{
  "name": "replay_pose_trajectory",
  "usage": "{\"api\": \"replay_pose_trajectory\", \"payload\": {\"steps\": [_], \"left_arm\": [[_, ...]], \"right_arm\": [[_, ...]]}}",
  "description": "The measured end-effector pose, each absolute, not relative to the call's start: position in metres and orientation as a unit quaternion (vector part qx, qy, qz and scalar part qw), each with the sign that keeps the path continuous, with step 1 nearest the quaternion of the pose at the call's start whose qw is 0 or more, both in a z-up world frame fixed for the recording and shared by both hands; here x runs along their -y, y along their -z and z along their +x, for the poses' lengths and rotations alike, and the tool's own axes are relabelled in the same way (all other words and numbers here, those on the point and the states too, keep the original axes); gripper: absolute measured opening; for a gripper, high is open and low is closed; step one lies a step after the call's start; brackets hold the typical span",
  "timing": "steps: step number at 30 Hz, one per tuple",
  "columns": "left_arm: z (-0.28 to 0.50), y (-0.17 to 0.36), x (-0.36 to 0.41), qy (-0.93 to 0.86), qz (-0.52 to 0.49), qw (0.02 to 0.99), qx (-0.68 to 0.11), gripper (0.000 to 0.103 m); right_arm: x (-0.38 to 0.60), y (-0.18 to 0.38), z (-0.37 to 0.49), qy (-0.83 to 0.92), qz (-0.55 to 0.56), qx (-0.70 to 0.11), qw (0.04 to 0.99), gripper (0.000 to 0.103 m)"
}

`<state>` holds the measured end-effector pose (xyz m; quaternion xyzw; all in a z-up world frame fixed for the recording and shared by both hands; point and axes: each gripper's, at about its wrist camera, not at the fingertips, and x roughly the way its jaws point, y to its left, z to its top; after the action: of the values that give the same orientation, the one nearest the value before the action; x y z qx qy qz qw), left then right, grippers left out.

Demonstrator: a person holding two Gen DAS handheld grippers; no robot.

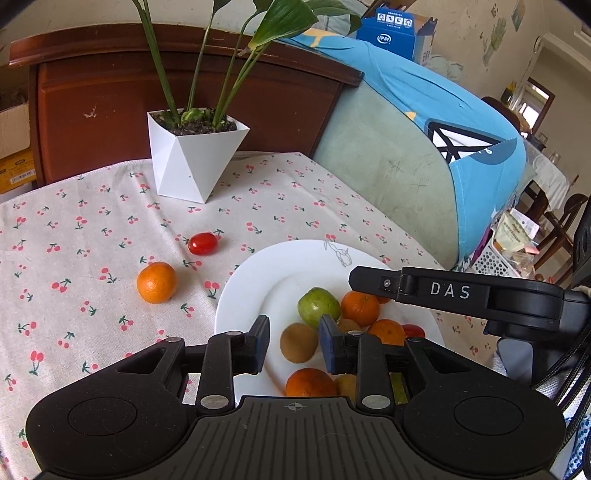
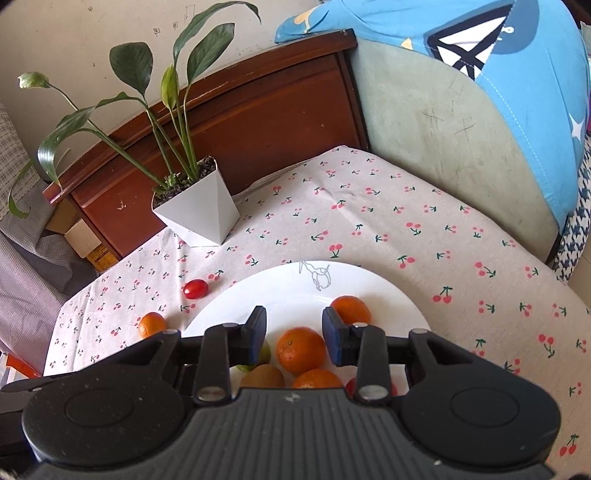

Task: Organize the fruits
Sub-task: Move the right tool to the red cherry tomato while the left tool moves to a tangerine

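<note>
Cherry-print cloth (image 1: 92, 229); plate (image 1: 258, 273) fruit partly hidden behind left gripper (image 1: 294, 341), right gripper (image 2: 294, 334)—both released, empty.

1. "DAS" in pale capitals stands on the black arm of the right tongs (image 1: 448, 290), seen from the left wrist reaching over the plate (image 1: 258, 280).
2. The blue carton (image 1: 391, 33) at the top, behind the blue cloth, carries a round white logo with two Chinese characters; they are too small to read for sure. A row of small white pictograms runs along its upper edge, unreadable.
3. The yellow box (image 1: 16, 175) at the far left has a white label with fine print, too small to read.
4. Right wrist view: a yellow label on a box (image 2: 98, 254) beside the wooden headboard, illegible.
</note>
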<state>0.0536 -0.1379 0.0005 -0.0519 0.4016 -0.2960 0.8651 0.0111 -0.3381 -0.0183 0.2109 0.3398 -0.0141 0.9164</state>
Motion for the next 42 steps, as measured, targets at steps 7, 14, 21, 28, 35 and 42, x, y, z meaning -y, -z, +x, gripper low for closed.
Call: {"api": "replay_pose_trajectory", "payload": {"steps": [7, 14, 21, 28, 35, 42], "left_arm": [[0.058, -0.015, 0.123, 0.275, -0.074, 0.878, -0.385, 0.050], [0.068, -0.011, 0.100, 0.219, -0.074, 0.888, -0.398, 0.050], [0.075, -0.004, 0.080, 0.177, -0.085, 0.894, -0.404, 0.051], [0.086, 0.006, 0.071, 0.145, -0.100, 0.897, -0.405, 0.050], [0.093, 0.014, 0.076, 0.143, -0.102, 0.904, -0.389, 0.050], [0.098, 0.023, 0.086, 0.148, -0.091, 0.909, -0.379, 0.050]], "right_arm": [[0.340, 0.008, 0.010, 0.014, 0.233, -0.319, 0.918, 0.036], [0.323, 0.008, 0.016, -0.016, 0.221, -0.323, 0.920, 0.036], [0.303, 0.005, 0.022, -0.046, 0.200, -0.322, 0.924, 0.036], [0.288, 0.005, 0.030, -0.065, 0.194, -0.324, 0.924, 0.036], [0.278, 0.008, 0.039, -0.075, 0.189, -0.327, 0.923, 0.036], [0.273, 0.010, 0.048, -0.077, 0.193, -0.329, 0.921, 0.036]]}}
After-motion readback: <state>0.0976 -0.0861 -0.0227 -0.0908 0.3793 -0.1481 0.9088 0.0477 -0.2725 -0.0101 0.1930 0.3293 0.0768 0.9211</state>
